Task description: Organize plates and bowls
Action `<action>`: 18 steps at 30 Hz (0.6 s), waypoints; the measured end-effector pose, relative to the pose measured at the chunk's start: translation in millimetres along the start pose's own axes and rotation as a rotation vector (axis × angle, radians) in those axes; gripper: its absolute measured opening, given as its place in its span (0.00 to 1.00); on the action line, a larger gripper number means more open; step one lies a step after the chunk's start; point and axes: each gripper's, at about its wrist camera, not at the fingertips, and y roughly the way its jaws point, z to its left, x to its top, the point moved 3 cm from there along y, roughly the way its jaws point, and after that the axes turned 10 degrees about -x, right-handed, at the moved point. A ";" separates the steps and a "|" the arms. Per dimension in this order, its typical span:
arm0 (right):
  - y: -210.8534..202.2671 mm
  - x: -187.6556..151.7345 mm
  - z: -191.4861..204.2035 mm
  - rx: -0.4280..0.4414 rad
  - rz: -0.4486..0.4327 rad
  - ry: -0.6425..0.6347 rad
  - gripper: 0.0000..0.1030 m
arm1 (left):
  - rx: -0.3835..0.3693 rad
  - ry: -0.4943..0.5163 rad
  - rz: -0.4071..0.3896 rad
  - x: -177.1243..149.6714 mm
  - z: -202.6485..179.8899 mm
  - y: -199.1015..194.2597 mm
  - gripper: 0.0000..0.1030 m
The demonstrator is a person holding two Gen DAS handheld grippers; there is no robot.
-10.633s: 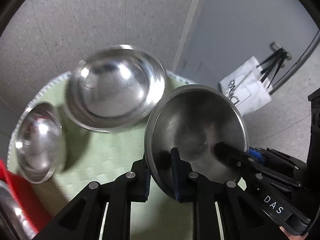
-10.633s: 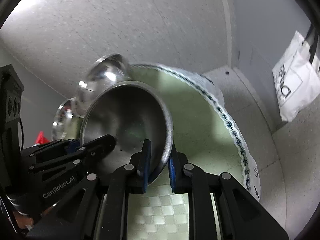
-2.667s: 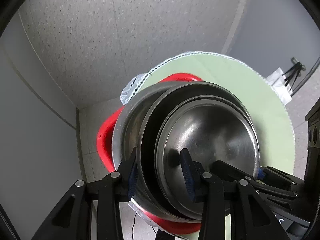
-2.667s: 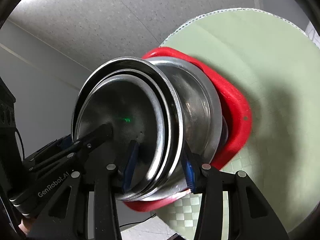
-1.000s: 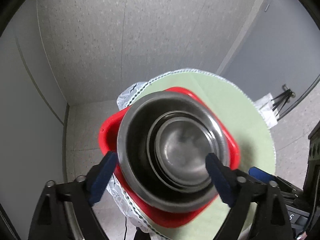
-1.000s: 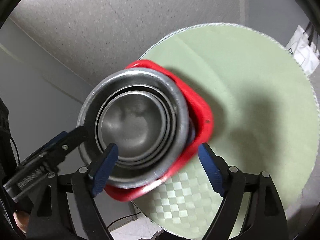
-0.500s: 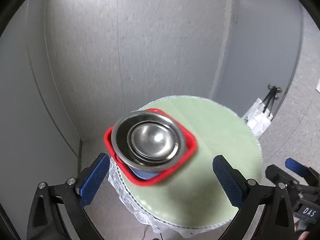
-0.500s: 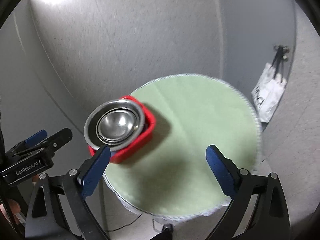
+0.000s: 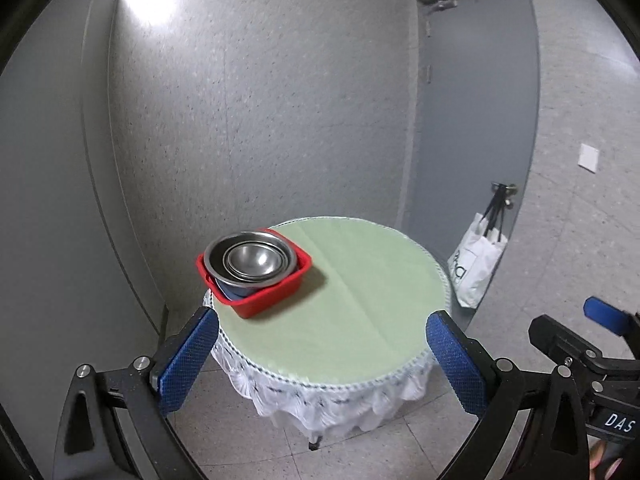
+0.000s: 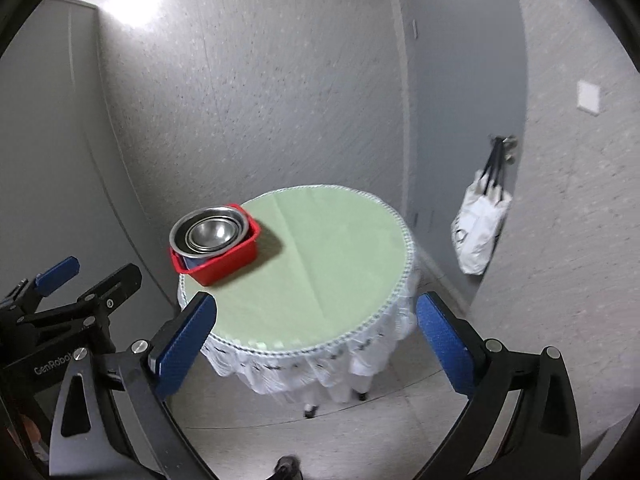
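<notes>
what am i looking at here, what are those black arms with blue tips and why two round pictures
A person holds a hand-held gripper in each hand; each carries a fisheye camera looking forward along its two fingers, hence the two round pictures. The black arms with blue pads are those fingers. The left gripper and the right gripper are both spread wide and hold nothing. Ahead stands a round table with a green cloth. Near its left edge sits a red tub holding nested steel bowls. A white bag hangs by the grey door.
</notes>
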 end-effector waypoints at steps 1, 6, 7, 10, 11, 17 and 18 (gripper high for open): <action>-10.5 -3.0 -3.4 -0.008 -0.012 -0.002 0.99 | -0.001 0.006 -0.004 -2.2 -3.0 -7.0 1.00; -63.2 -18.5 -17.4 -0.032 -0.072 -0.001 1.00 | -0.022 0.005 -0.056 -21.3 -18.2 -61.6 1.00; -72.0 -21.2 -20.2 -0.034 -0.078 0.002 1.00 | -0.028 0.011 -0.062 -24.5 -19.3 -68.8 1.00; -94.6 -29.1 -24.2 -0.041 -0.092 0.011 1.00 | -0.036 0.025 -0.093 -34.3 -22.0 -91.4 1.00; -103.3 -32.4 -24.8 -0.050 -0.099 0.014 1.00 | -0.045 0.027 -0.105 -38.3 -22.7 -99.5 1.00; -140.7 -43.8 -26.0 -0.072 -0.141 0.057 1.00 | -0.087 0.073 -0.140 -57.6 -16.8 -125.9 1.00; -147.6 -45.8 -24.8 -0.083 -0.147 0.059 1.00 | -0.095 0.079 -0.149 -60.9 -15.5 -130.3 1.00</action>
